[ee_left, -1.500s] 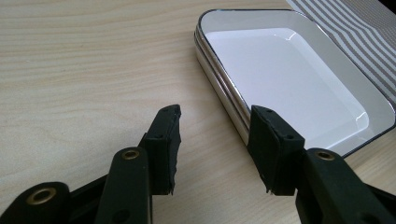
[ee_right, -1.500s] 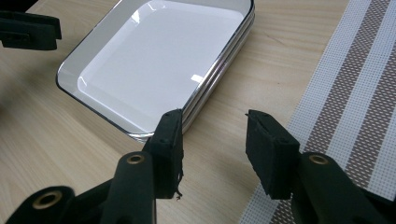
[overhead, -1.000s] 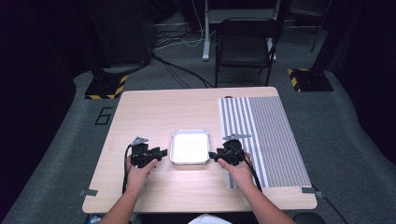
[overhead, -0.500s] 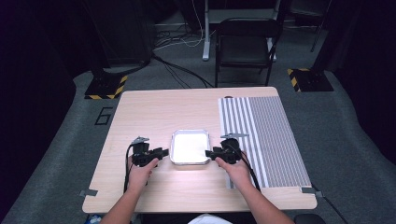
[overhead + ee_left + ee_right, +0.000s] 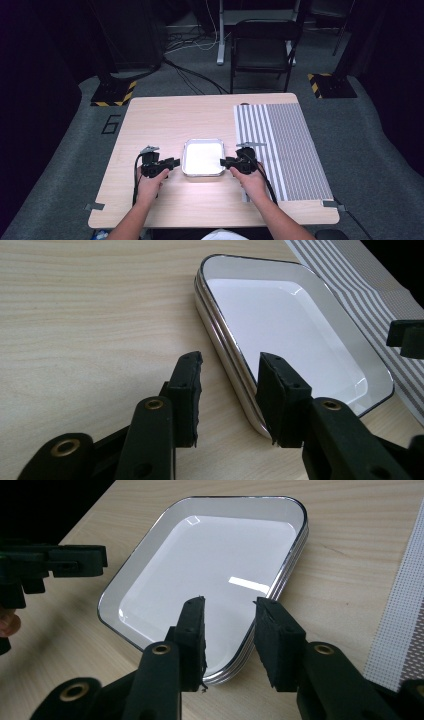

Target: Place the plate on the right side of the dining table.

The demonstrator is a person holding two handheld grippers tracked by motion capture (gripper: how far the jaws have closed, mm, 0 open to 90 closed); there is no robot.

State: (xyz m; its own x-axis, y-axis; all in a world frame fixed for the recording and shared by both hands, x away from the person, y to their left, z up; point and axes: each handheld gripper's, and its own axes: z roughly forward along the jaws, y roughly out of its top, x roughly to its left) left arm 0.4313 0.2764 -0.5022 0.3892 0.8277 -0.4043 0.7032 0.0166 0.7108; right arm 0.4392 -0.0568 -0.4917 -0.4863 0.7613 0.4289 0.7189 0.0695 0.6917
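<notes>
Flanking: left gripper (image 5: 172, 162) and right gripper (image 5: 225, 162) face inward across tray (image 5: 186, 162), both about equally near.
Jaws: both parted, holding nothing, each pair straddling a rim.
Tray: empty, flat, mid-table (image 5: 160, 120).
Right: striped mat (image 5: 285, 145) just beside.
Far: chair (image 5: 262, 45); nothing blocking.

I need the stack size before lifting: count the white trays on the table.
3, judging by rim edges: the trays sit nested in one stack at the table's middle, between both grippers. The rims show about three layers; more may be hidden.
</notes>
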